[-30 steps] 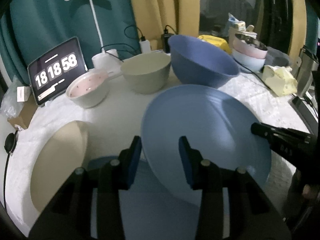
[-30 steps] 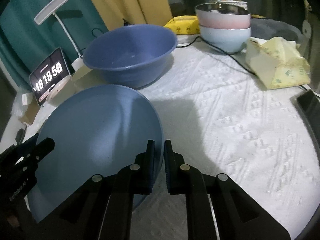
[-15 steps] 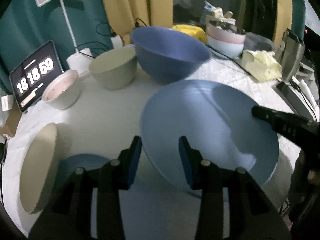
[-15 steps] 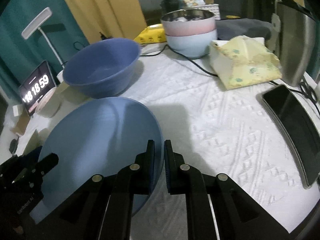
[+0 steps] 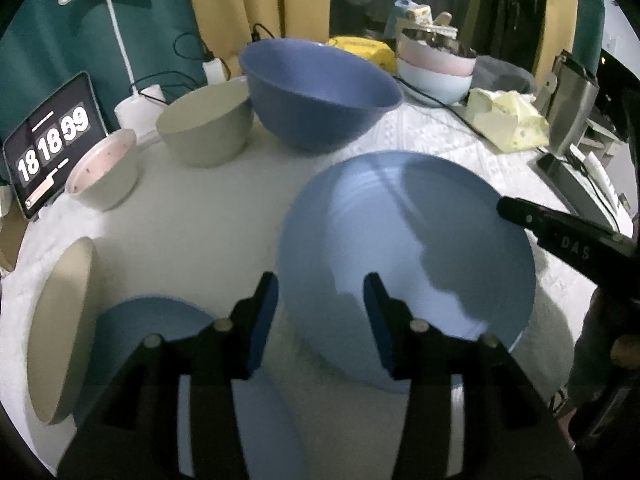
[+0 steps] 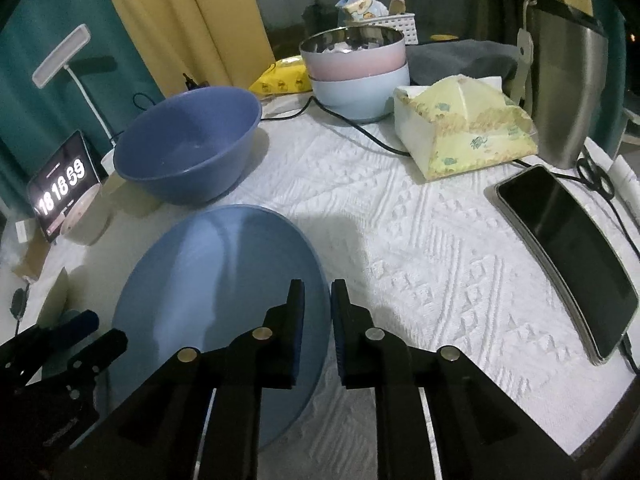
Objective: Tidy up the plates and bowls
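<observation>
We see a large light blue plate (image 5: pixel 408 256) sitting on the bench (image 6: pixel 420 248), which is covered in a white textured cloth, in front of the big dark blue bowl (image 5: pixel 320 92). The left gripper (image 5: pixel 320 300) straddles the plate's near-left rim, fingers (image 5: pixel 262 312) apart and just widened, rim between them but the pads not pressing on it. The right gripper (image 6: pixel 317 320) sits at the plate's opposite edge; its fingers (image 6: pixel 296 320) have just opened a little, a narrow gap now, with the plate rim in that gap, and we cannot tell for sure whether the pads touch it. In the left view the plate looks slightly tilted, its near edge seemingly off the cloth. A tan bowl (image 5: pixel 206 124) stands just left of the dark blue bowl, touching or nearly so, and a small bowl with a pink inside (image 5: pixel 102 172) is further left. At lower left a tan plate (image 5: pixel 60 328) overlaps a smaller blue plate (image 5: pixel 148 332). A stack of a pink bowl on a pale blue bowl (image 6: pixel 356 76) stands at the back, a yellow tissue pack (image 6: pixel 460 132) beside it. A tablet clock (image 5: pixel 52 144), a white lamp (image 5: pixel 116 28), a phone (image 6: pixel 568 252) and a metal kettle (image 6: pixel 568 84) round out the bench.
</observation>
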`<state>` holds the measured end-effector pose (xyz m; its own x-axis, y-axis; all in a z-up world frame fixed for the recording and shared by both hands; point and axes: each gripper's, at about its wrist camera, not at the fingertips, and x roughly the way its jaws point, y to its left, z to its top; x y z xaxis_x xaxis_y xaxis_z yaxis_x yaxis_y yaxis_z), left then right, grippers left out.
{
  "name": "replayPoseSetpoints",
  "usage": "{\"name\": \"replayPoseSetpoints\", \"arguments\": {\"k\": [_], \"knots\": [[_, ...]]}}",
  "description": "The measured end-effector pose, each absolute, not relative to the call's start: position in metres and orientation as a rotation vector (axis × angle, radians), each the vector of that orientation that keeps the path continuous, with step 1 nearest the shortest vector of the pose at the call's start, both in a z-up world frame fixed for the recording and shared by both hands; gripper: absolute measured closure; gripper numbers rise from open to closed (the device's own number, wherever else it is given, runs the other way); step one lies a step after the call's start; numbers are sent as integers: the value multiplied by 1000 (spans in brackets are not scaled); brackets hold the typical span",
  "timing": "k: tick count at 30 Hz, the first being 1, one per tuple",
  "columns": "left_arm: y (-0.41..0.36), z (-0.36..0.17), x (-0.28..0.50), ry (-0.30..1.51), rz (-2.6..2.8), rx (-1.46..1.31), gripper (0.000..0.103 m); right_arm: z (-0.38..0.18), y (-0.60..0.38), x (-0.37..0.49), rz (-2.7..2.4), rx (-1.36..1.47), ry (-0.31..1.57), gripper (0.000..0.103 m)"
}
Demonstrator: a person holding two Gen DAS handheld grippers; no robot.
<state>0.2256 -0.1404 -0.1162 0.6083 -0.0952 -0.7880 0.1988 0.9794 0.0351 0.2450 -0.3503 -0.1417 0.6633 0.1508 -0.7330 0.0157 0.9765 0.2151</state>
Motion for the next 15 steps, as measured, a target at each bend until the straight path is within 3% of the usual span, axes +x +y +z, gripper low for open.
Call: {"name": "replayPoseSetpoints", "arguments": {"k": [8, 15], "knots": [[-124, -99, 212, 835, -161, 94, 56, -122, -340, 232, 62, 188, 790, 77], [-105, -88, 199, 790, -162, 73, 56, -111, -318, 222, 80, 161, 776, 77]]}}
